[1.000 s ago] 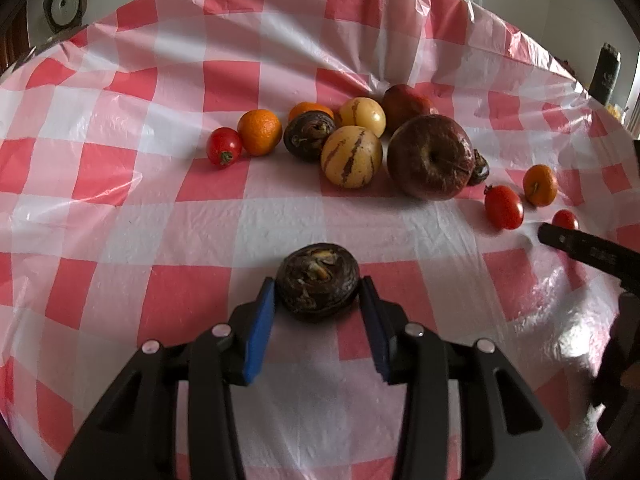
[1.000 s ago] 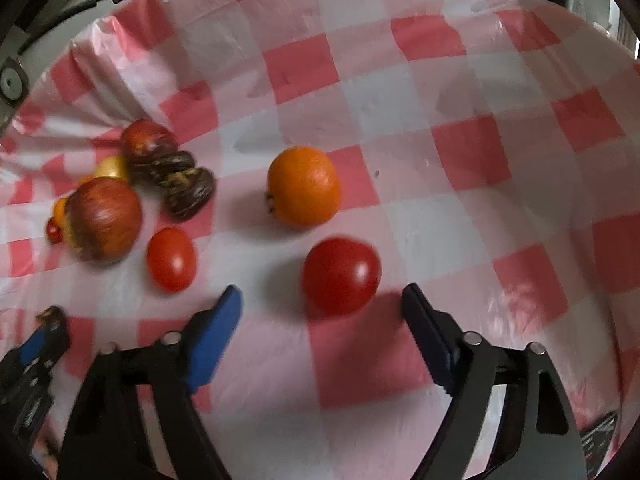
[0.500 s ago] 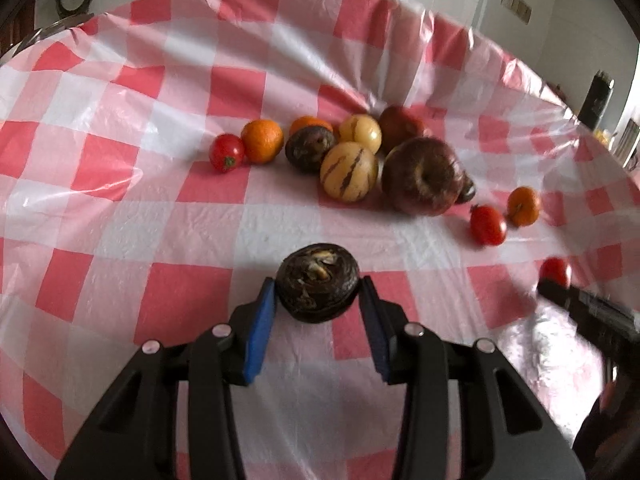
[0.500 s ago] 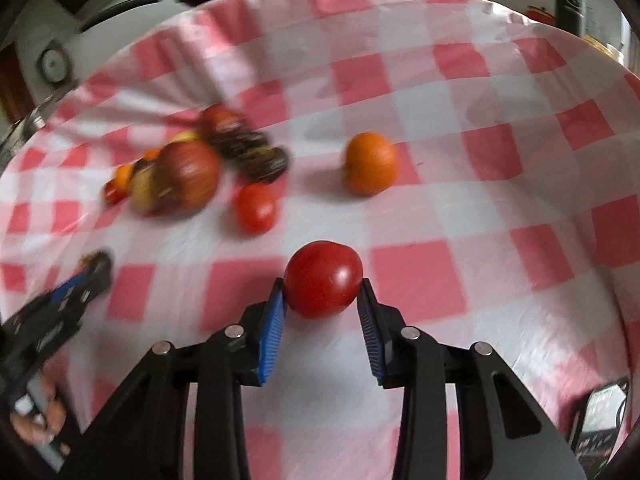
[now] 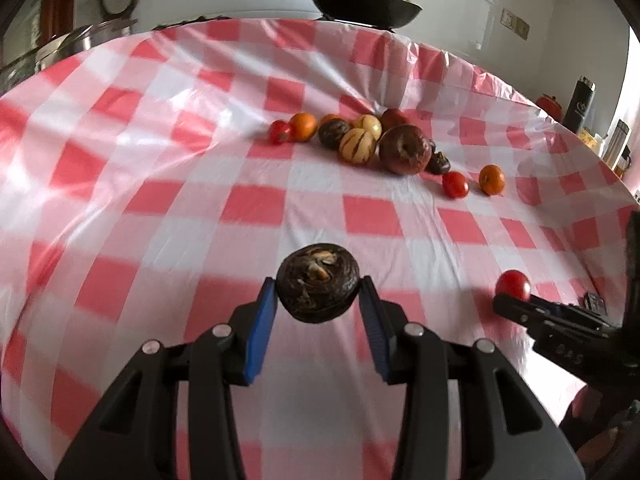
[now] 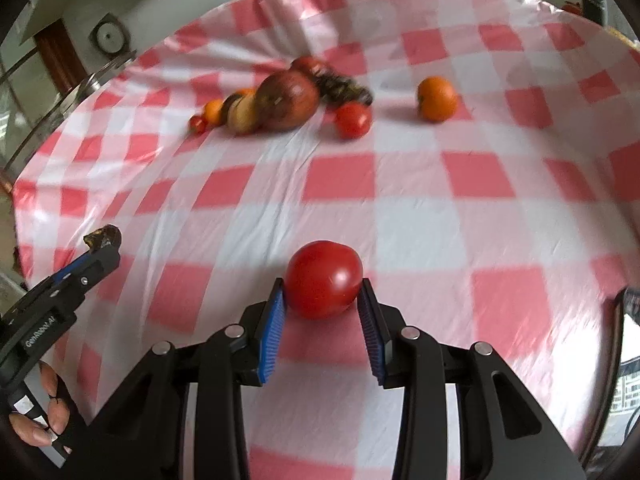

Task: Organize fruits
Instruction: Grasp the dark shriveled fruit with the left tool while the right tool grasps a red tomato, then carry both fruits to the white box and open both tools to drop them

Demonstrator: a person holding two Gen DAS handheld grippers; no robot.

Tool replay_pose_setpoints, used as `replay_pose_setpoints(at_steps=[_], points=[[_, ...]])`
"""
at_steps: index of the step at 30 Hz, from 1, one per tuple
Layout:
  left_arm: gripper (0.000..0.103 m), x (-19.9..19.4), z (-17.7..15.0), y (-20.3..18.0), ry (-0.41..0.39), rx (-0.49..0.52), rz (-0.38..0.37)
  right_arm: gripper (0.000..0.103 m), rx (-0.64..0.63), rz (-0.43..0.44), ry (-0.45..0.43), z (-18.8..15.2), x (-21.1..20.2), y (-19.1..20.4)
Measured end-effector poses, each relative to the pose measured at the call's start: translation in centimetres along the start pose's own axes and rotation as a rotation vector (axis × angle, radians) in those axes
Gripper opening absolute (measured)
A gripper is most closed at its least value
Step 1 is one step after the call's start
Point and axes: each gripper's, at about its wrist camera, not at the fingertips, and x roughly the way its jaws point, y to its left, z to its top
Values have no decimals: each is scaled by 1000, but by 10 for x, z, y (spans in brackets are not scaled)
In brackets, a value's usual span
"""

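Both wrist views angled down, sharing fruit cluster (image 5: 372, 144).

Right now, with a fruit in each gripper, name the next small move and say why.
Probably carry both clear of the pile and set them down apart: the left gripper clamps a dark wrinkled fruit, the right gripper a red tomato, and the checked tablecloth nearby is bare.

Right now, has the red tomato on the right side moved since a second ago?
Yes. The red tomato sat on the cloth near the lone orange; now the right hand-held gripper grips it, well away from that orange, toward the camera.
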Motion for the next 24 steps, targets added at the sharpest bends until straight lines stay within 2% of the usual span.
replay_pose_setpoints(at_steps=[9,16,24], points=[[42,-43,-55,22,18,-10,27,37,-107,69,-10,-35,-26,35],[42,-79,-93,46,13,-3,86,37,-206,134,-3,-57,-40,68],[42,-112,-118,72,0,1,119,37,-393,235,6,-92,-65,131]])
